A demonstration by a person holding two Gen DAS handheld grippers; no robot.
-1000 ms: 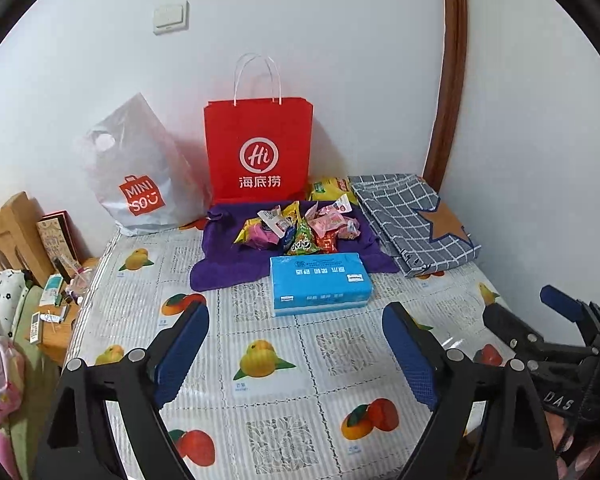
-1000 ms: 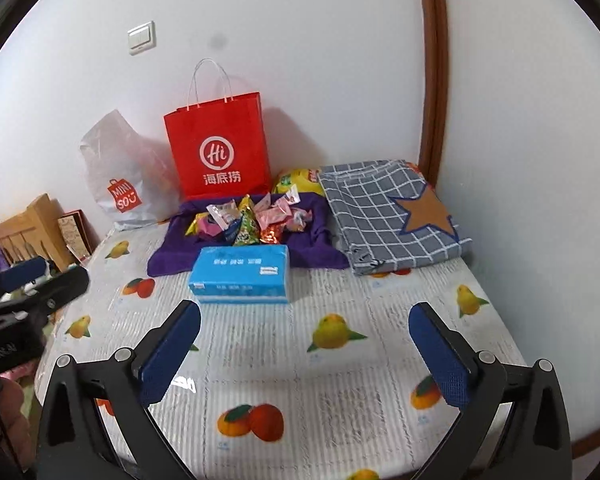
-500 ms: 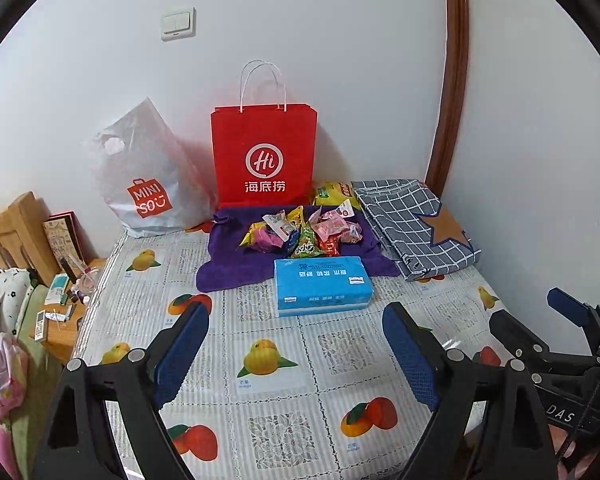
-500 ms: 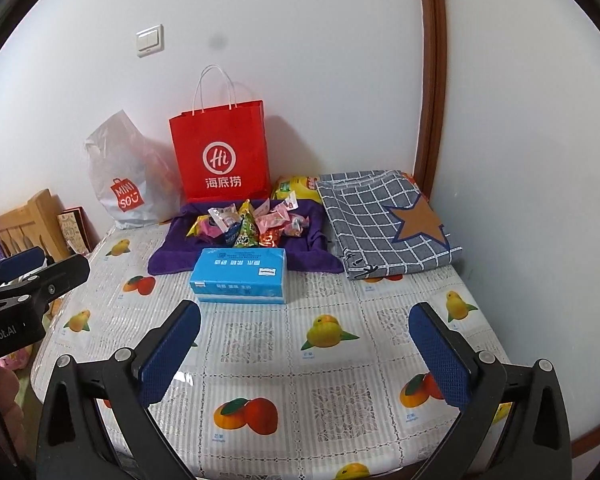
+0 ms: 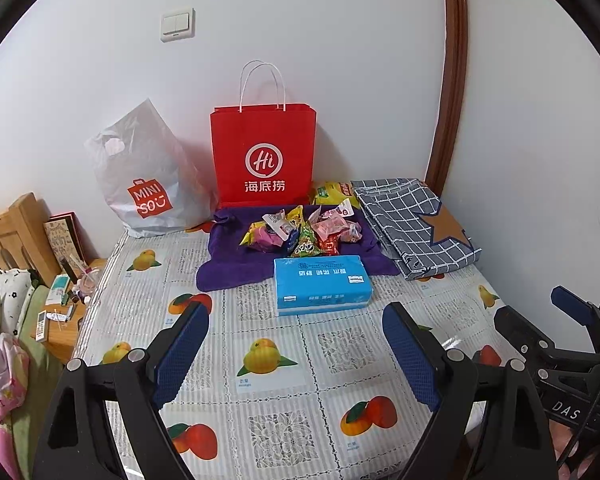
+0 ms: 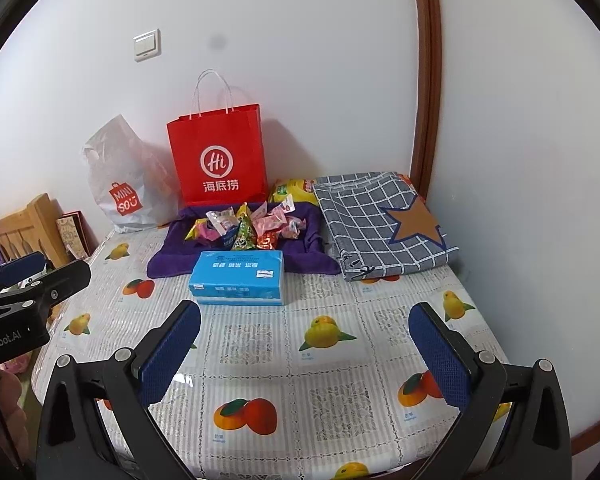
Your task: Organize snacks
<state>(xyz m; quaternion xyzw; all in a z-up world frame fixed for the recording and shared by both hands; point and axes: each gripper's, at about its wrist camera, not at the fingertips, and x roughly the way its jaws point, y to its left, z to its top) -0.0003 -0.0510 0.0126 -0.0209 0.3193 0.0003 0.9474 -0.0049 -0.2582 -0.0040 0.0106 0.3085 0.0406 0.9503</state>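
Jaws of both grippers stand wide apart with nothing between them. The left gripper (image 5: 296, 344) and the right gripper (image 6: 306, 354) hover side by side over the near part of the tabletop (image 5: 284, 364), which wears a clear cover printed with fruit. Each shows at the edge of the other's view.

Just beyond them lies a blue tissue pack (image 5: 322, 290), flat and square to the grippers. Directly behind it, a purple towel (image 5: 228, 264) is spread out, and the snacks (image 5: 304, 232) sit heaped in a loose pile on its middle. A yellow packet (image 5: 332, 194) lies at the towel's far right corner.

Against the wall stands a red paper bag (image 5: 263, 156), upright, with a white plastic bag (image 5: 148, 176) leaning beside it on the left. A folded checked cloth (image 5: 412, 224) with a brown star lies to the right of the towel, near the corner.
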